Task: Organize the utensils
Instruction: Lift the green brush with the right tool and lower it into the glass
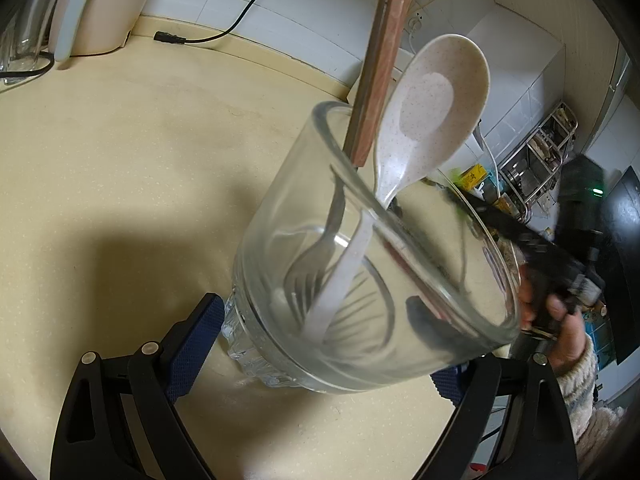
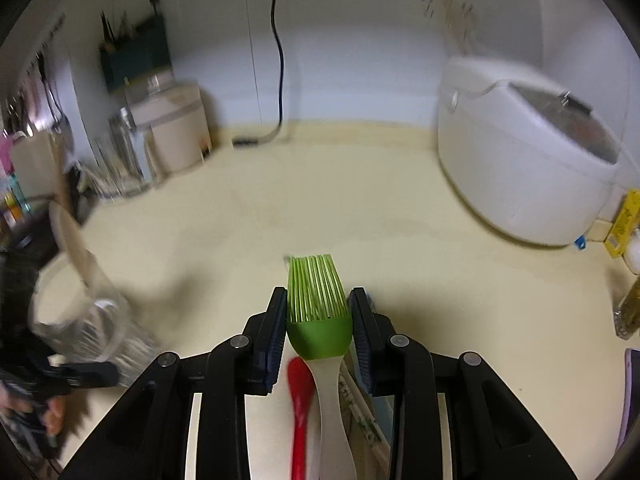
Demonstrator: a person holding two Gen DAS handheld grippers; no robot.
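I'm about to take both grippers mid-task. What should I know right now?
Left gripper clamps the glass cup, tilted on the counter; inside are a speckled spoon, a fork and a wooden utensil.
Right gripper is shut on the green silicone brush.
Left to do: brush into the cup, then the red utensil lying below it.

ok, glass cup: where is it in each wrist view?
Left wrist: glass cup fills centre-right, tilted, between the left gripper fingers, holding a spoon and fork.
Right wrist: the cup sits blurred at the lower left edge.
Shared landmark: the black power cord hanging to the counter's back edge.
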